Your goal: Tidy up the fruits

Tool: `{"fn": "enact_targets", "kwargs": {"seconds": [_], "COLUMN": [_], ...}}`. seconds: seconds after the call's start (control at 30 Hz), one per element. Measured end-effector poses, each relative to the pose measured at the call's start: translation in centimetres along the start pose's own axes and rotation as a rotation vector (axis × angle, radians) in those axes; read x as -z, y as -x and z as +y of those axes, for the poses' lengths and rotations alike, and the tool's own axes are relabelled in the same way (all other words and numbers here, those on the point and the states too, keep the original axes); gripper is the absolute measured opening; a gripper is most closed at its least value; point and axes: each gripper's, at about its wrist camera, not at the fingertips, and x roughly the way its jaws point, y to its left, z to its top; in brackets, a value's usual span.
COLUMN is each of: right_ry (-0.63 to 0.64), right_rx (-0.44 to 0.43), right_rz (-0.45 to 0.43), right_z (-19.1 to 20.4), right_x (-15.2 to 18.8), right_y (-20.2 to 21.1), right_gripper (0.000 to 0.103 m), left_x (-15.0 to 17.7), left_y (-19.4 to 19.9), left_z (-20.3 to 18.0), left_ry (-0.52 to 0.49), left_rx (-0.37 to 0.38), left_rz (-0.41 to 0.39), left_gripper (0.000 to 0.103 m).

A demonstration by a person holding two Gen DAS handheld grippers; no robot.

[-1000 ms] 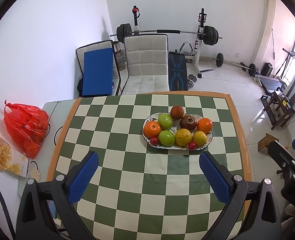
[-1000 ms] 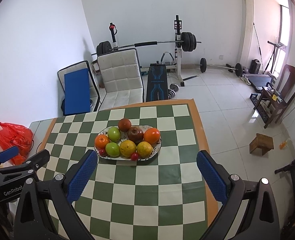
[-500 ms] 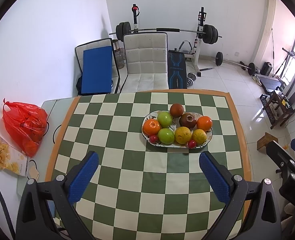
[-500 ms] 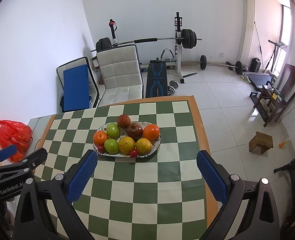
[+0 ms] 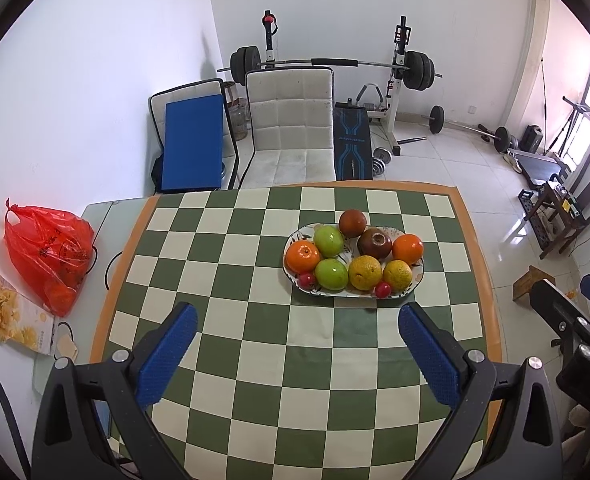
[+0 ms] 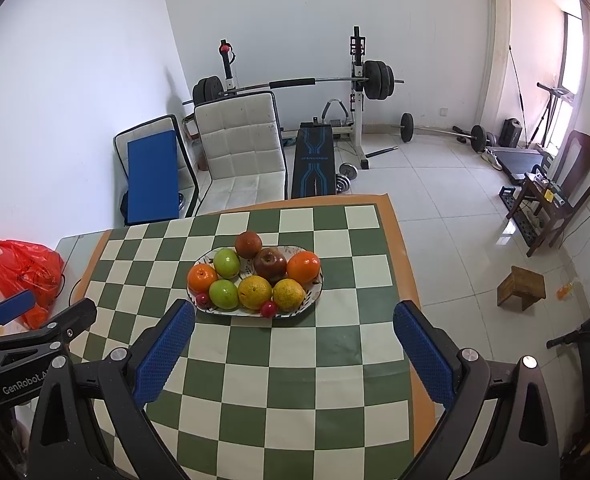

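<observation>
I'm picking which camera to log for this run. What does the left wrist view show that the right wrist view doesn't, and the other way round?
Only the left wrist view shows the yellow snack packet beside the red plastic bag, and the right gripper's body at its right edge. Only the right wrist view shows the whole wooden chair and the left gripper's GenRobot-marked body at its left edge. Both show the plate of fruit on the checkered table, the weight bench, and an open, empty gripper: left gripper, right gripper.

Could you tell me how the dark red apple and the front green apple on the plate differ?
The dark red apple is deep maroon; the front green apple is bright green. The dark red apple lies in the back row beside an orange; the green one sits in front by a small red fruit. Both rest on the plate.
</observation>
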Motion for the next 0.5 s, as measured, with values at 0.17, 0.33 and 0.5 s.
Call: {"fn": "enact_targets", "kwargs": {"seconds": [0.17, 0.33, 0.5], "right_ry": [-0.002, 0.0, 0.002], "right_rx": [0.0, -0.002, -0.001], "right_rz": [0.006, 0.007, 0.0], "right_z": [-0.09, -0.16, -0.12], "right_x": [0.07, 0.05, 0.17], "right_y": [-0.17, -0.2, -0.2], "right_gripper": [0.101, 0.102, 0.101], "left_x": [0.01, 0.02, 0.08], "left_y": [0.0, -0.02, 0.01], "left_z": [0.04, -0.02, 0.09], "left_ry": [0.002, -0.001, 0.004], "left_rx": [-0.001, -0.001, -0.002], "left_rz": [-0.001, -0.003, -0.001], "left_gripper": [0.103, 0.103, 0.103]}}
